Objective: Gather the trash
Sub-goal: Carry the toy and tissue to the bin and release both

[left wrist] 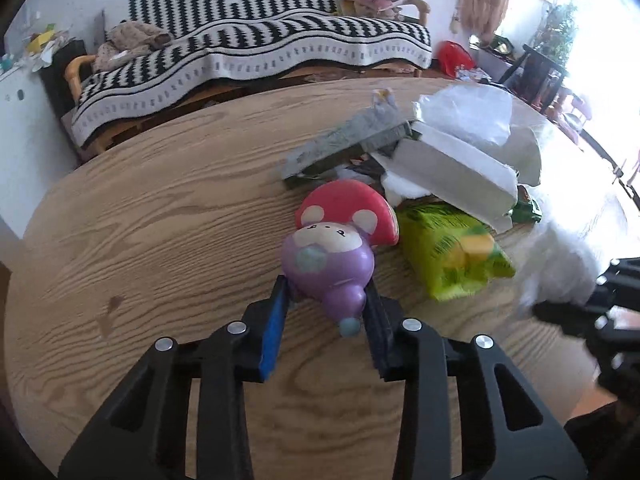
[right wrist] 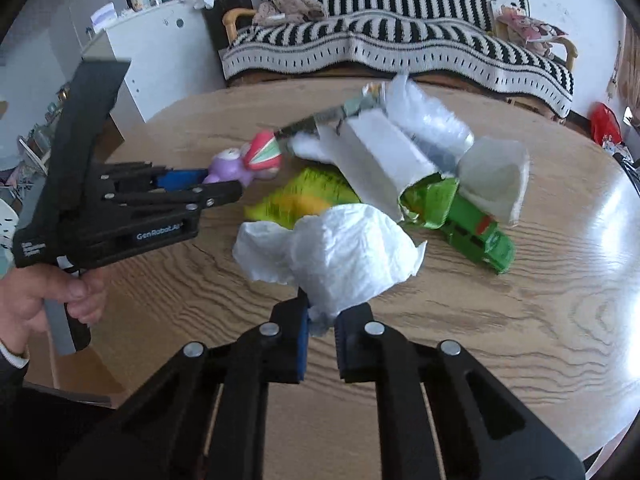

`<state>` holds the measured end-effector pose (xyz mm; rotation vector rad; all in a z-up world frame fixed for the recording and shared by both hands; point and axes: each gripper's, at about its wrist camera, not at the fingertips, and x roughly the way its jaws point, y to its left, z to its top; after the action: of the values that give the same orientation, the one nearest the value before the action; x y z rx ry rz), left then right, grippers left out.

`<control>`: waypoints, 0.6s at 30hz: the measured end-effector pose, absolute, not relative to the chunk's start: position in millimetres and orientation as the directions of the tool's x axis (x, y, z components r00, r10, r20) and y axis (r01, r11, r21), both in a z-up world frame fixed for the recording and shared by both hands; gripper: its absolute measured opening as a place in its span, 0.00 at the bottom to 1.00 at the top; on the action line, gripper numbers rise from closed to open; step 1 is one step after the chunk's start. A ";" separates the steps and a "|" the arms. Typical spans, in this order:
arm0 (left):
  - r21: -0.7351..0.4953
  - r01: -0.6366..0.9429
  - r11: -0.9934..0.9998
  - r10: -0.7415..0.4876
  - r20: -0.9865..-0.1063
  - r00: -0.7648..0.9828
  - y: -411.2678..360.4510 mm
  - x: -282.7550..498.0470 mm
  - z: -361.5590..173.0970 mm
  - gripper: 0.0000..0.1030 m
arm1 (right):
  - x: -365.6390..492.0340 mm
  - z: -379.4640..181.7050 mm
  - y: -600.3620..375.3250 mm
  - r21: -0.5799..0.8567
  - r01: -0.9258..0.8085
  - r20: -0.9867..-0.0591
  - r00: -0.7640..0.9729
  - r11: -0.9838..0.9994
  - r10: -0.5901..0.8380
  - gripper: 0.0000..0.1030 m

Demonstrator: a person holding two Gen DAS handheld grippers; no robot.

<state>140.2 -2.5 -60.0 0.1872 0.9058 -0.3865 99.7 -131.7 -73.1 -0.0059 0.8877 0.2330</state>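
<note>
My left gripper (left wrist: 326, 294) is shut on a purple mushroom toy (left wrist: 328, 256) with a red cap, over the round wooden table (left wrist: 160, 240). In the right wrist view the left gripper (right wrist: 224, 186) holds the same toy (right wrist: 240, 164). My right gripper (right wrist: 322, 312) is shut on a crumpled white tissue (right wrist: 340, 248), lifted a little above the table. Behind them lies a trash pile: a yellow-green snack bag (left wrist: 452, 252), a torn white paper box (left wrist: 452, 168), a grey flat package (left wrist: 344, 140) and white plastic (left wrist: 468, 112).
A green toy piece (right wrist: 480, 236) and a green wrapper (right wrist: 436, 200) lie at the pile's right side. A sofa with a black-and-white blanket (left wrist: 256, 44) stands behind the table. A white cabinet (right wrist: 160, 48) is at the far left. My hand (right wrist: 48, 300) holds the left gripper's handle.
</note>
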 end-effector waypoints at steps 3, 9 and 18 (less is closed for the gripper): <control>0.002 0.371 0.929 -0.226 -0.790 0.570 9.2 131.0 -49.4 0.34 | 87.1 -59.6 -142.5 0.109 -0.201 -0.752 0.623 0.973 0.213 0.11; -0.015 0.289 0.957 -0.192 -0.781 0.595 15.6 116.3 -28.5 0.34 | 67.3 -39.1 -163.3 0.134 -0.177 -0.727 0.651 0.975 0.218 0.11; -0.028 0.339 0.941 -0.235 -0.772 0.590 -34.3 98.6 -17.5 0.34 | 41.1 -18.1 -209.3 0.177 -0.082 -0.691 0.699 0.981 0.183 0.11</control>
<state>98.6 -34.3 -17.5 0.1271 0.8788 -0.3348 41.1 -209.3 -18.1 0.1363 0.7830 0.1481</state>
